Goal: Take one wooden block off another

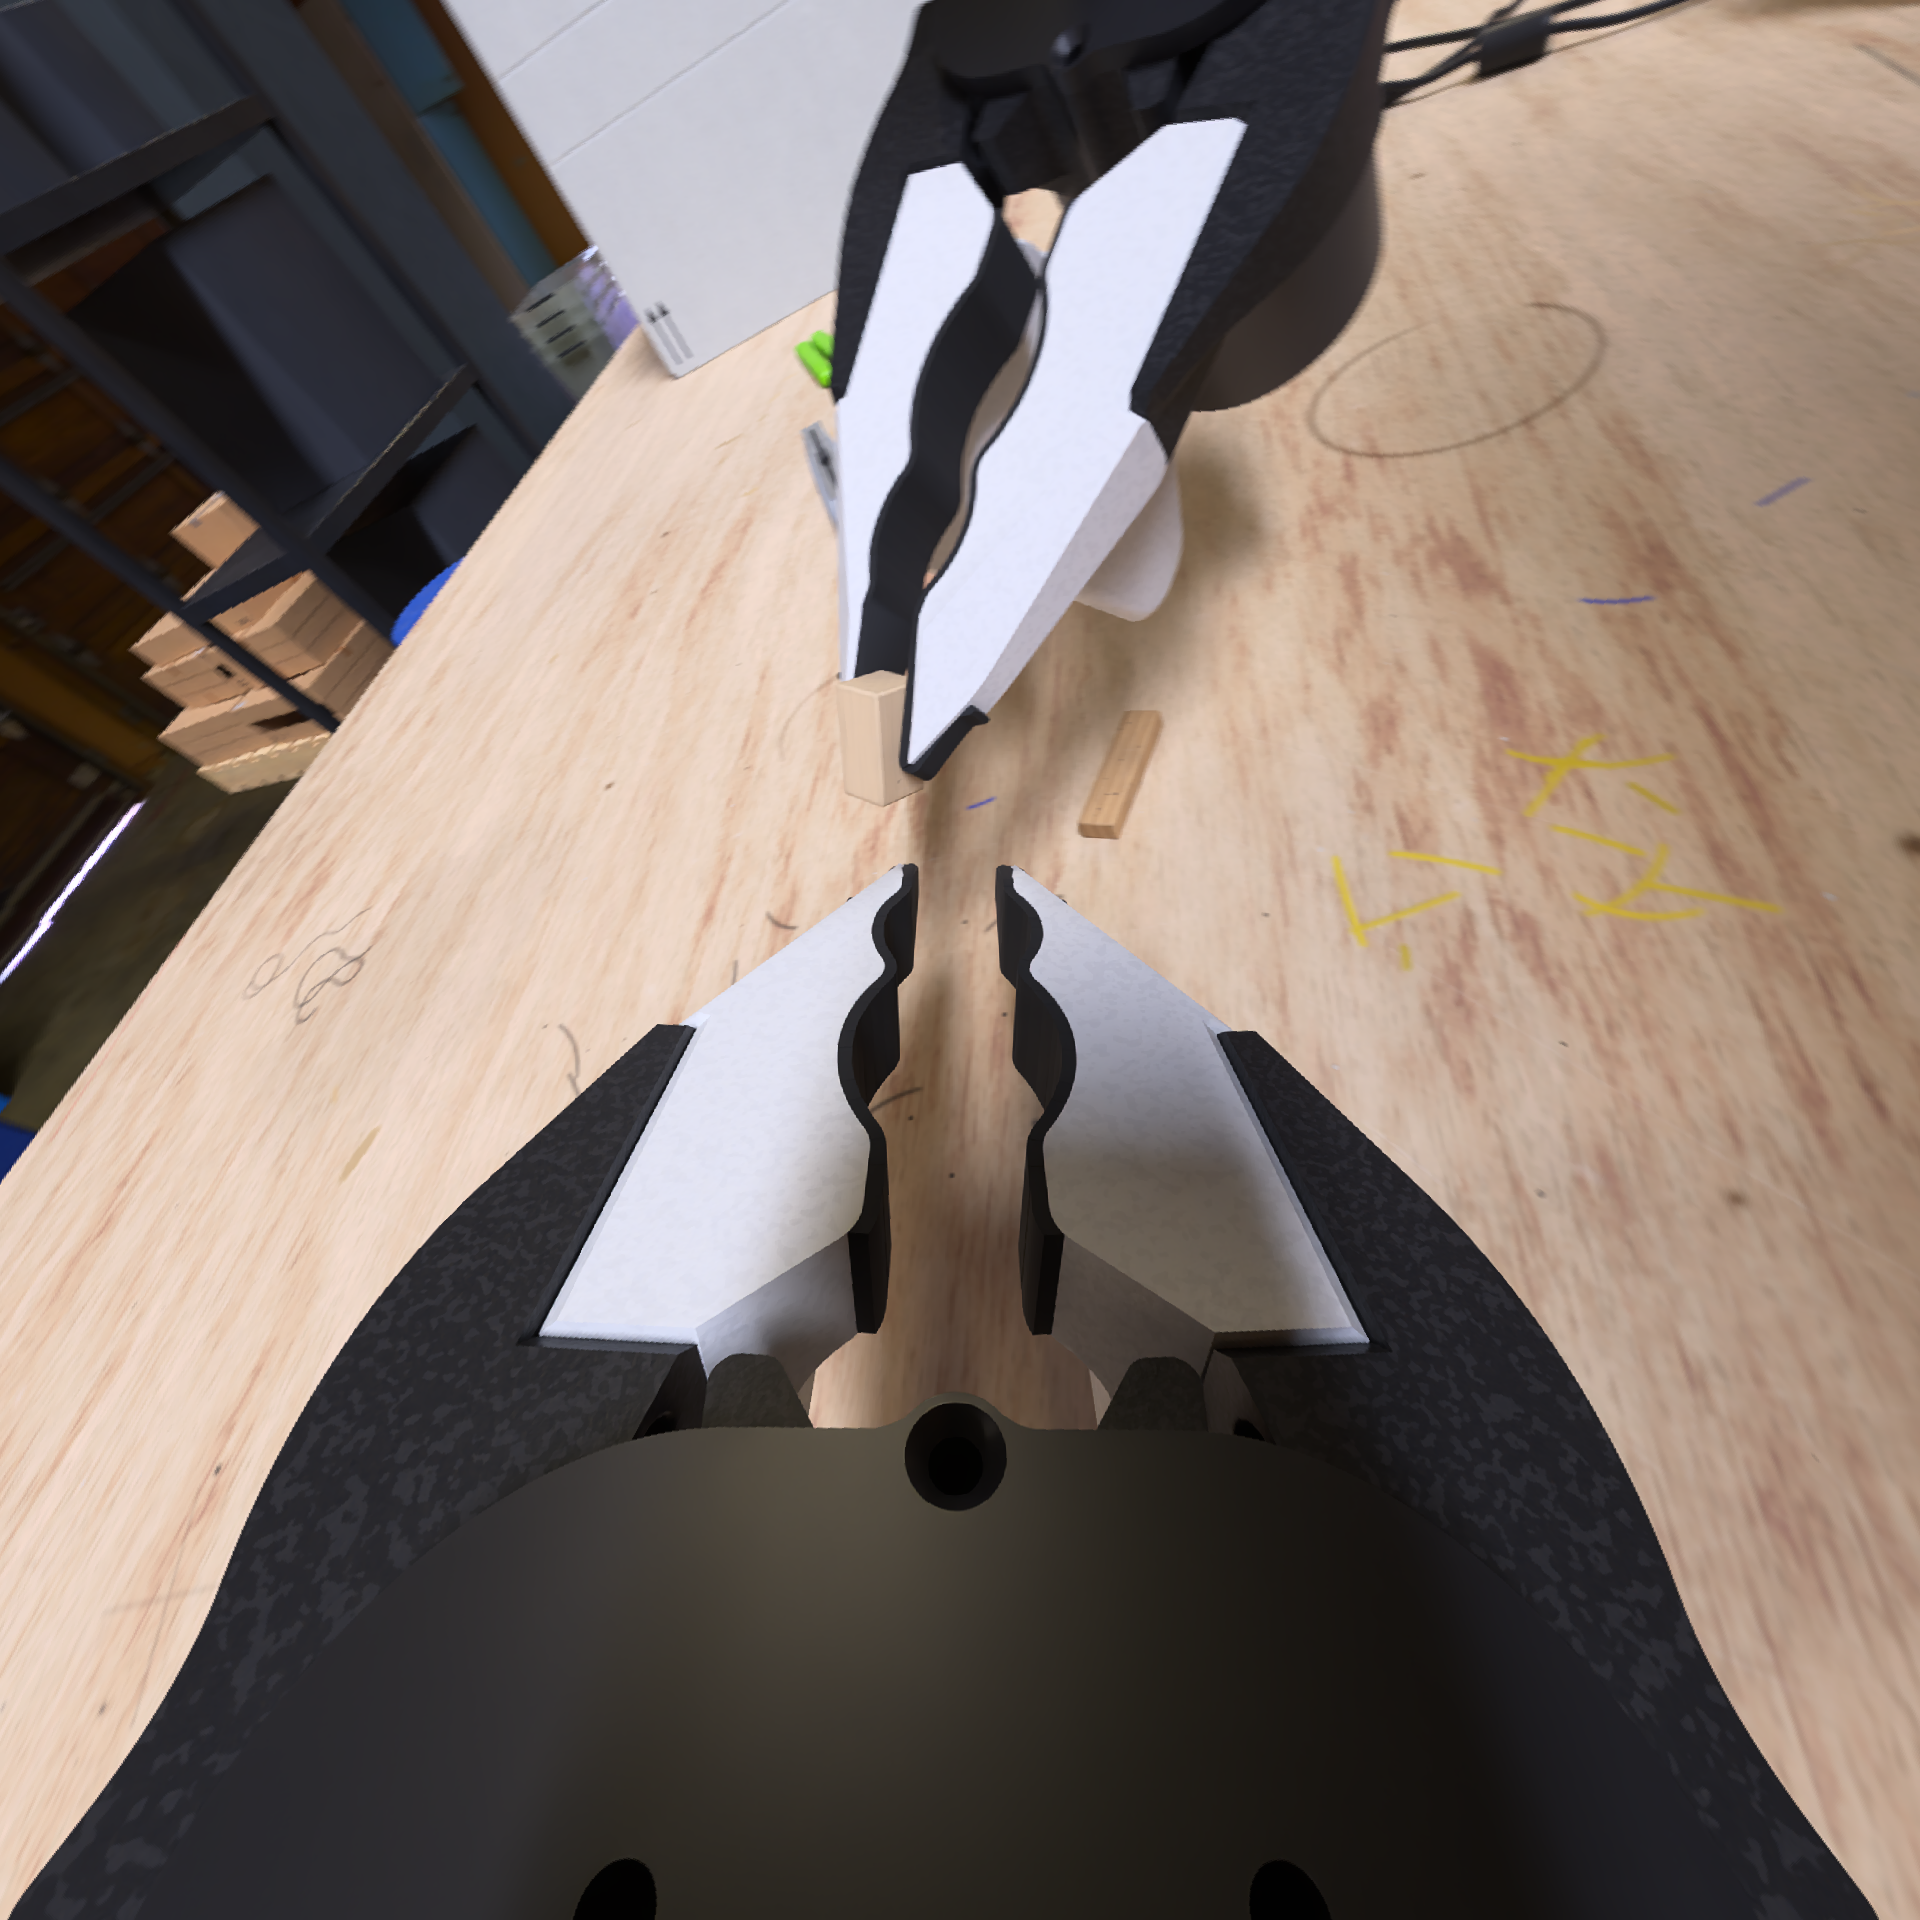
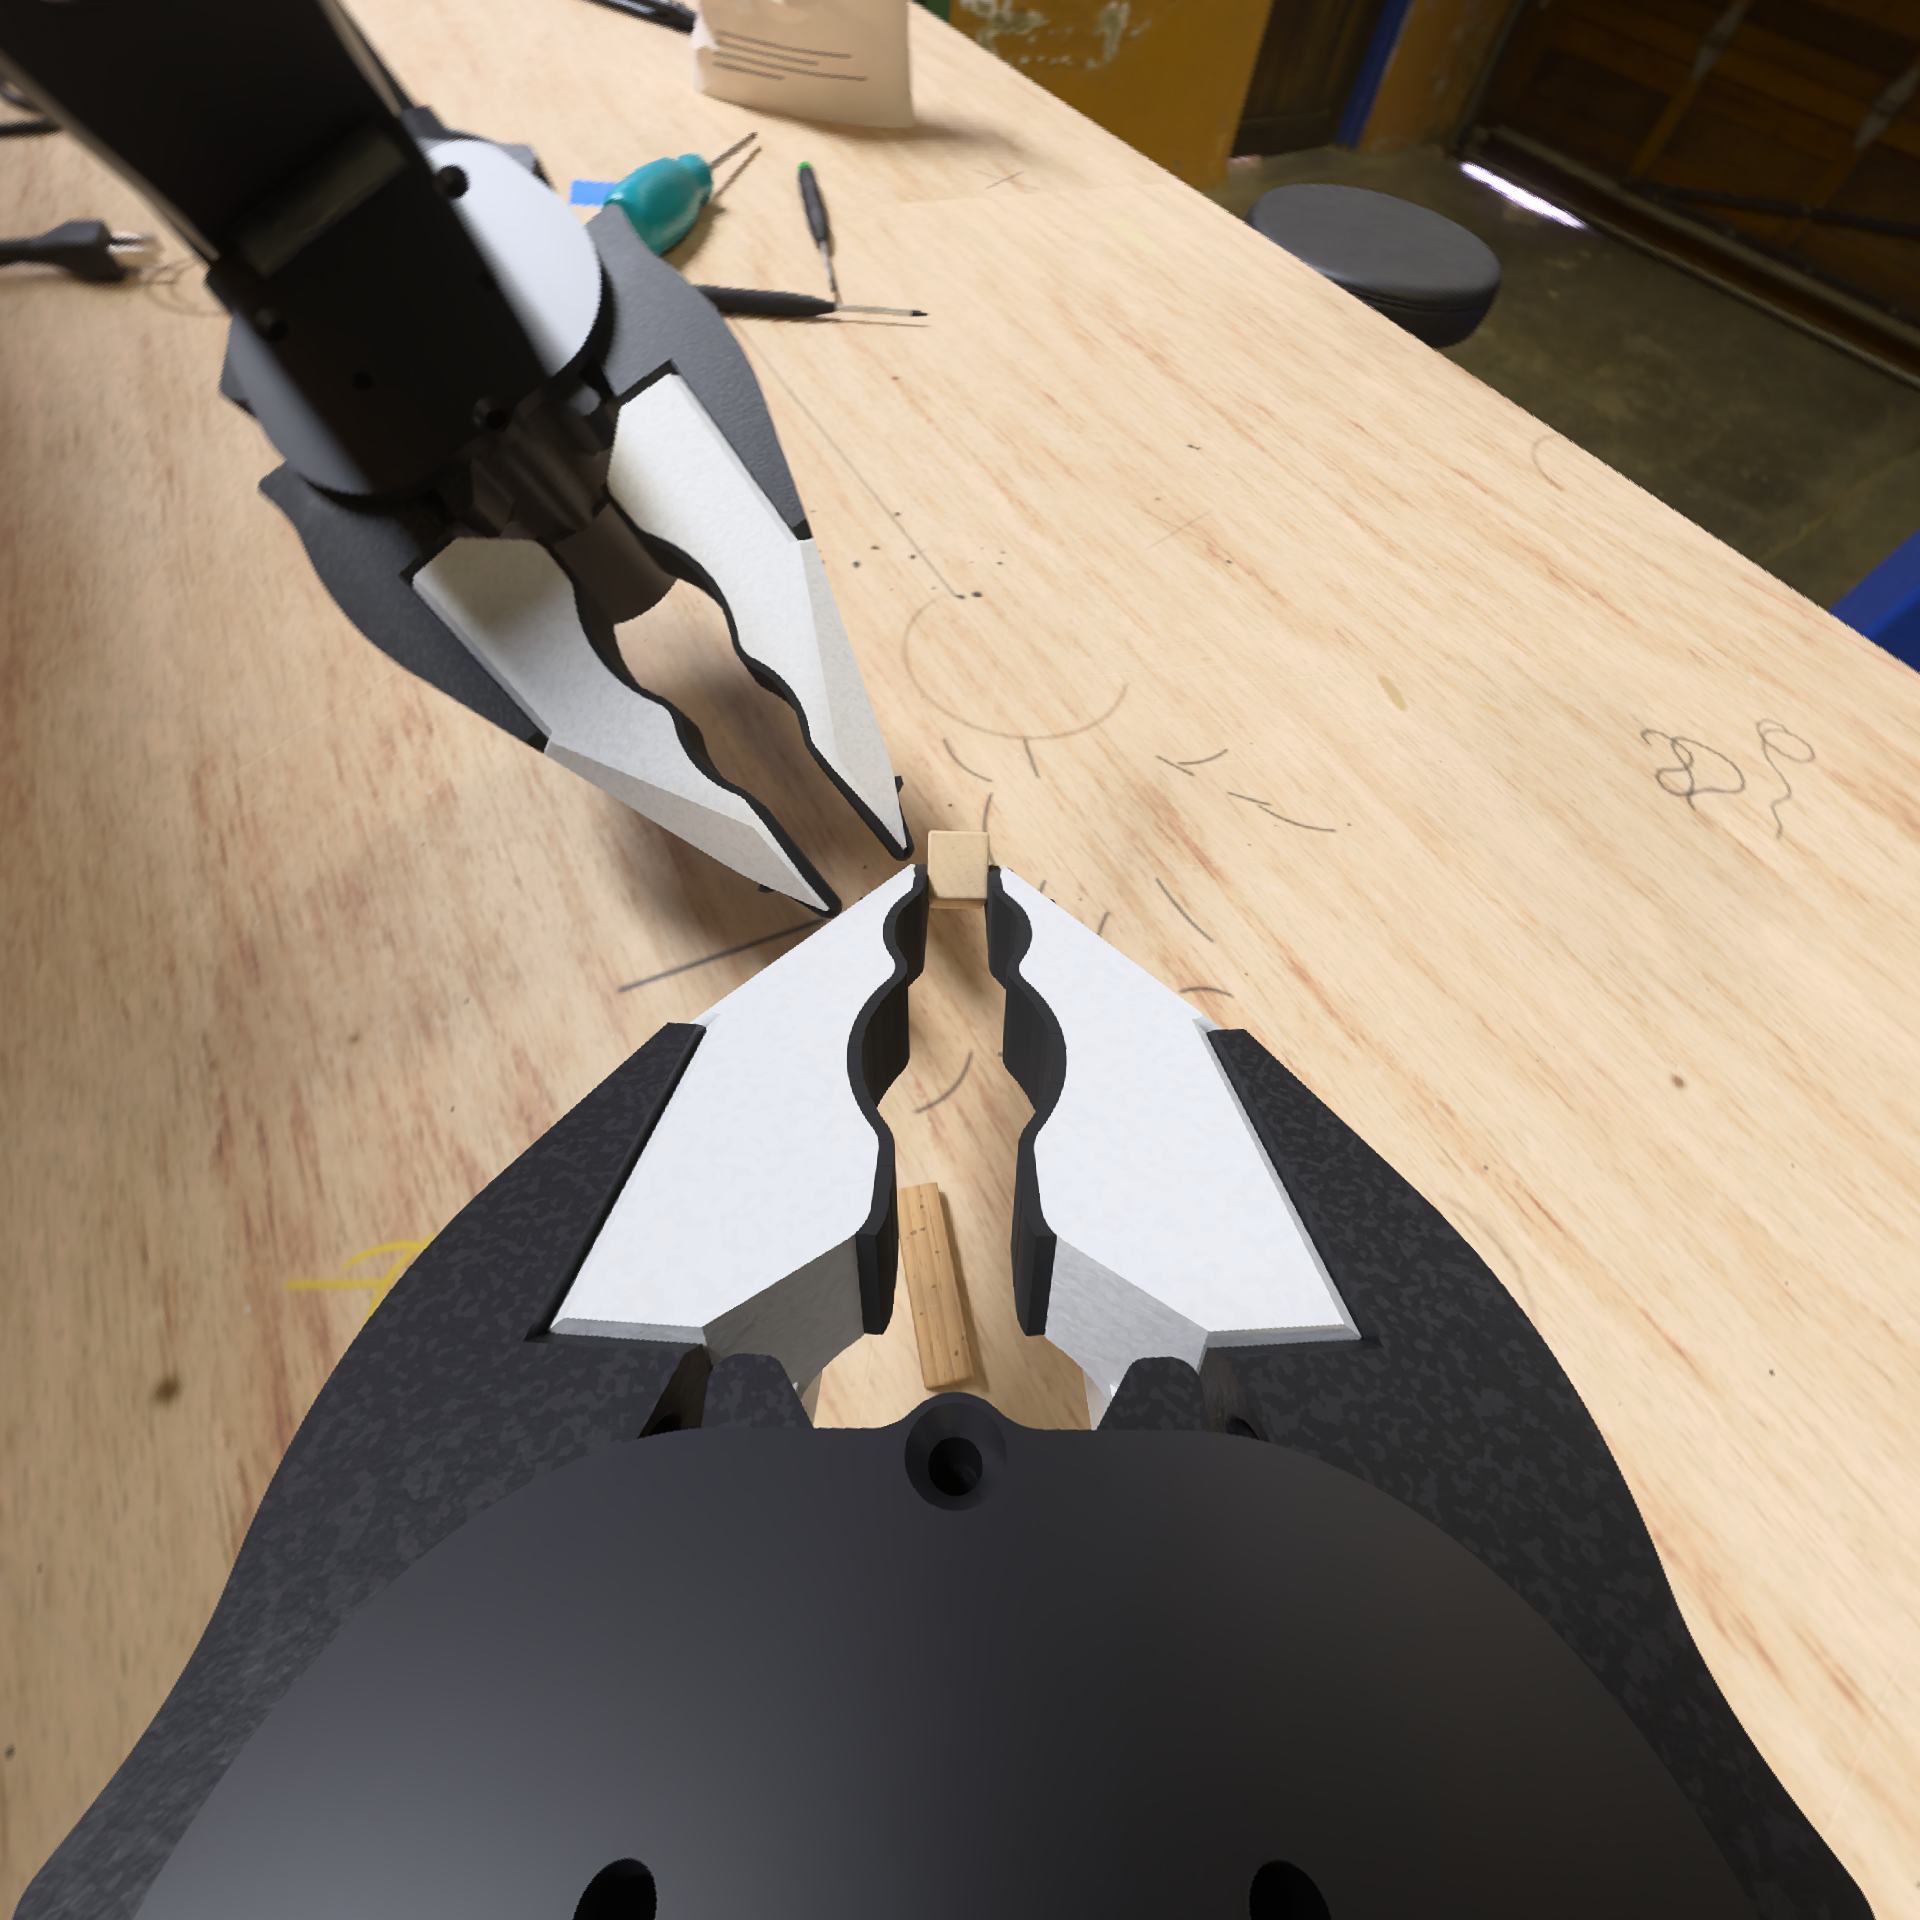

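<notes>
Both tools [image 1: 956,883] [image 2: 956,883]: speckled black shells, white wavy-edged fingers [image 1: 769,1122]

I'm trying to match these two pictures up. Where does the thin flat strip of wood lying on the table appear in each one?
Left wrist view: the flat wooden strip lies right of centre on the table, right of the far gripper's tips.
Right wrist view: it lies low in the middle, seen between this gripper's own fingers.
Shared landmark: the small pale wooden block, standing near both grippers' tips.

Both wrist views face each other closely, seemingly sharing the block [image 1: 881,736].
</notes>
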You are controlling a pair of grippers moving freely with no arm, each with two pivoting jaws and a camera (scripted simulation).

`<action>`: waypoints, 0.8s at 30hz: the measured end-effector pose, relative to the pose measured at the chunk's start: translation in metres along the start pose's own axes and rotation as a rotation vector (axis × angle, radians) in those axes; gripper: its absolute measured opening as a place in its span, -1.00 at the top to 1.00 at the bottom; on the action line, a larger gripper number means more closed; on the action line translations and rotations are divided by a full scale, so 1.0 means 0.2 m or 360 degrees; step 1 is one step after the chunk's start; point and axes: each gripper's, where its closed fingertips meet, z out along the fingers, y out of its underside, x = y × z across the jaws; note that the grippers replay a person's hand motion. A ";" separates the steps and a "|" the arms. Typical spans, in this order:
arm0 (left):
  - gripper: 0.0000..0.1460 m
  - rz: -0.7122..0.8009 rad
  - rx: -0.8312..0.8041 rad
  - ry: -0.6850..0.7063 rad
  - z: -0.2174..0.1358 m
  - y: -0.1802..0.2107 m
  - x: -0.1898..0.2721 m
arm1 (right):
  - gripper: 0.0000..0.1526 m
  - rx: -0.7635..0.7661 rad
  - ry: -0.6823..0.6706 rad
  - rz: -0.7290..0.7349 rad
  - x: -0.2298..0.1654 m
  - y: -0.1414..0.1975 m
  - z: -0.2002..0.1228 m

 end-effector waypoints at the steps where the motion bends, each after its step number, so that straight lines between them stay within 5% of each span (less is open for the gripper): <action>1: 0.80 -0.0019 -0.0005 -0.0038 0.00 0.00 -0.02 | 0.87 0.0002 0.0020 0.0032 0.01 0.00 0.00; 11: 0.89 0.0052 -0.0040 -0.0220 0.00 0.01 -0.07 | 0.87 -0.0071 0.0240 0.0041 0.02 -0.02 0.03; 24: 0.97 0.0064 -0.0043 -0.0241 0.00 0.01 -0.07 | 0.87 -0.0087 0.0212 0.0155 0.01 0.00 0.04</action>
